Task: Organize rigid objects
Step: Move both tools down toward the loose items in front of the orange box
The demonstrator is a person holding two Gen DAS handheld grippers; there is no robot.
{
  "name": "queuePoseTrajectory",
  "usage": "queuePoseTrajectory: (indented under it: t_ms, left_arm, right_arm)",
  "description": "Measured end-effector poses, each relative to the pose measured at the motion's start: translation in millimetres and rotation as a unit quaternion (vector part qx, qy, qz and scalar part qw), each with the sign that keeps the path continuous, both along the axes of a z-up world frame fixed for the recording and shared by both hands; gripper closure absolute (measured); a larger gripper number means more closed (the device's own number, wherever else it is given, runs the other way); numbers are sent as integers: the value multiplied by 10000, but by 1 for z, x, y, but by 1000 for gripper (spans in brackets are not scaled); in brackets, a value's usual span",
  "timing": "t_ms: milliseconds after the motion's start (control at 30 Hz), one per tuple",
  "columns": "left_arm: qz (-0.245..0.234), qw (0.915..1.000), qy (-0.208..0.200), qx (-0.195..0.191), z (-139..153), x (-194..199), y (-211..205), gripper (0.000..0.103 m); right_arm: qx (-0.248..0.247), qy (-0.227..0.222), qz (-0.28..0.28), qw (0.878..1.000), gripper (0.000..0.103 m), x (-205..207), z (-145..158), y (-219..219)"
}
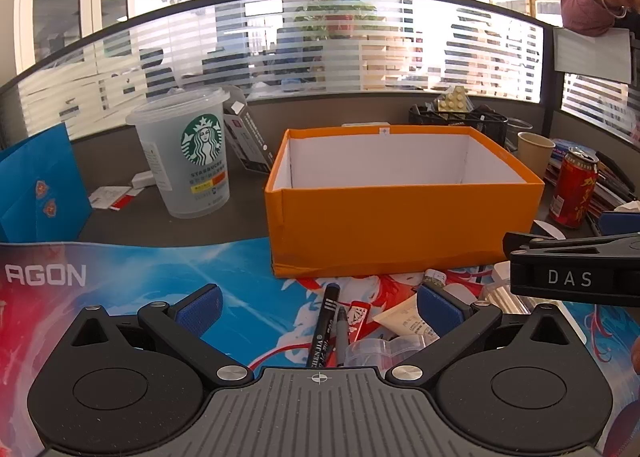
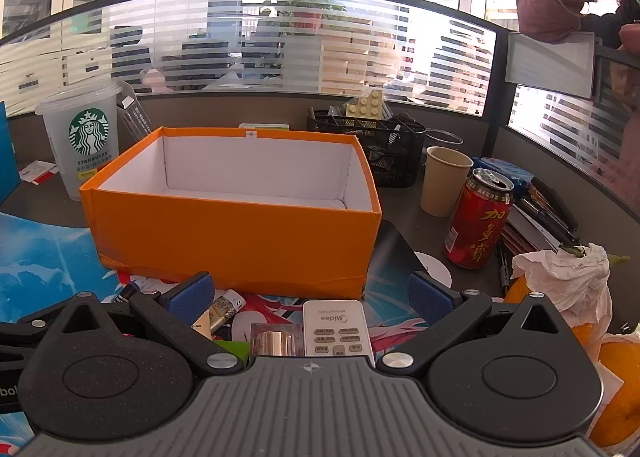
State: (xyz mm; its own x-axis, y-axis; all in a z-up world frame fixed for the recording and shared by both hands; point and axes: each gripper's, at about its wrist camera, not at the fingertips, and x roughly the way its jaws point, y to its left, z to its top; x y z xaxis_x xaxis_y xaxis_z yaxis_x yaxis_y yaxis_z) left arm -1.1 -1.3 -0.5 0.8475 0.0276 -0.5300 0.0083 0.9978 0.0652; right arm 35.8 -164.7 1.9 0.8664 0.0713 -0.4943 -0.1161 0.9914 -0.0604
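An empty orange box (image 1: 400,225) (image 2: 240,233) with a white inside stands on the desk mat ahead of both grippers. My left gripper (image 1: 318,307) is open, with nothing between its blue pads; below it lie two black pens (image 1: 326,321), a cream tube (image 1: 406,319) and a clear plastic bag (image 1: 376,351). My right gripper (image 2: 310,293) is open too, above a white Midea remote (image 2: 336,327), a shiny copper-coloured cylinder (image 2: 276,343) and a small patterned lighter (image 2: 224,311). The right gripper's black body (image 1: 572,271) shows at the right edge of the left wrist view.
A Starbucks plastic cup (image 1: 188,153) stands left of the box. Right of it are a red drink can (image 2: 478,219), a paper cup (image 2: 444,185), a black mesh organiser (image 2: 372,145), crumpled tissue (image 2: 568,277) and an orange (image 2: 616,389). A person's sleeve (image 2: 548,9) shows over the partition.
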Motion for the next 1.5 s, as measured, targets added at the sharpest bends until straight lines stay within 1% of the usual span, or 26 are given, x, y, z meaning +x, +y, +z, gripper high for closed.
queuePoseTrajectory:
  t_ms: [367, 467, 633, 800, 967, 1167, 1500]
  left_arm:
    - [-15, 10000, 28, -23, 0, -2, -2, 0]
    - [-9, 9999, 101, -31, -1, 1, -3, 0]
    - [-14, 10000, 71, -56, 0, -2, -1, 0]
    - [-91, 9996, 141, -237, -1, 0, 2, 0]
    - [-23, 9989, 142, -447, 0, 2, 8, 0]
    - [40, 9980, 228, -589, -1, 4, 13, 0]
    - [20, 9985, 223, -507, -2, 4, 12, 0]
  right_arm:
    - [-18, 50, 82, 10000, 0, -2, -1, 0]
    - [-18, 100, 83, 9999, 0, 1, 0, -1]
    - [-12, 102, 95, 9999, 0, 0, 1, -2]
    - [-52, 103, 123, 9999, 0, 0, 1, 0]
    - [-51, 85, 121, 9999, 0, -1, 2, 0]
    - [-51, 108, 135, 9998, 0, -1, 2, 1]
    - [-87, 113, 167, 9998, 0, -2, 0, 3]
